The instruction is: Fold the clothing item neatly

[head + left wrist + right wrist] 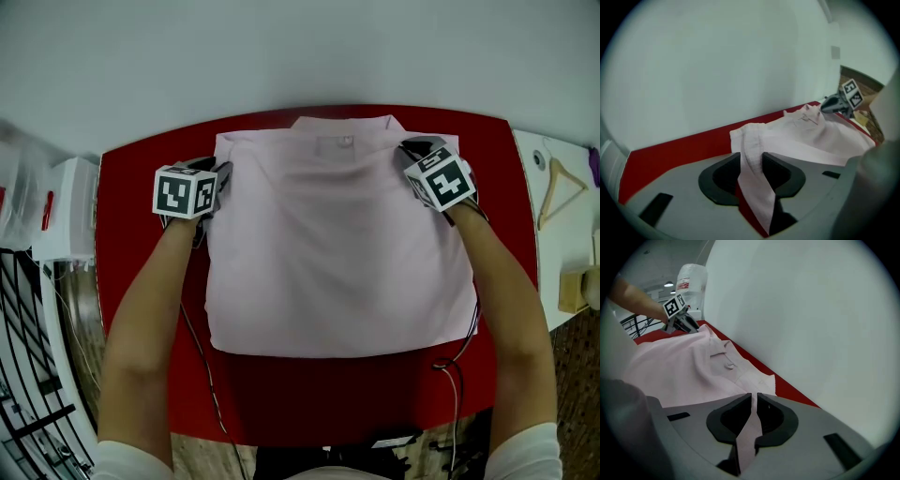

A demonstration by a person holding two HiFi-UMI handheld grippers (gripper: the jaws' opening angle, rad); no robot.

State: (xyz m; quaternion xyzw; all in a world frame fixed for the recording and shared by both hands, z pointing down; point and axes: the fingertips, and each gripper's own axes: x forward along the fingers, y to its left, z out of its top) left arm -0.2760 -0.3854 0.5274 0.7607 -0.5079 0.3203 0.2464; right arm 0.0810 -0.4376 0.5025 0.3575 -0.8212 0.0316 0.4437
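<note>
Dim even light, fisheye vignette, soft edges

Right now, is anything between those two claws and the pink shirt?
Nothing visible does. The shirt lies flat on the red table, and its far corners sit between the jaws of the left gripper and right gripper.

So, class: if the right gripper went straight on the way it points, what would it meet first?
The pink shirt pinched in the right gripper; beyond that, probably the red table just beneath it, before the white wall, though depth is unclear.
</note>
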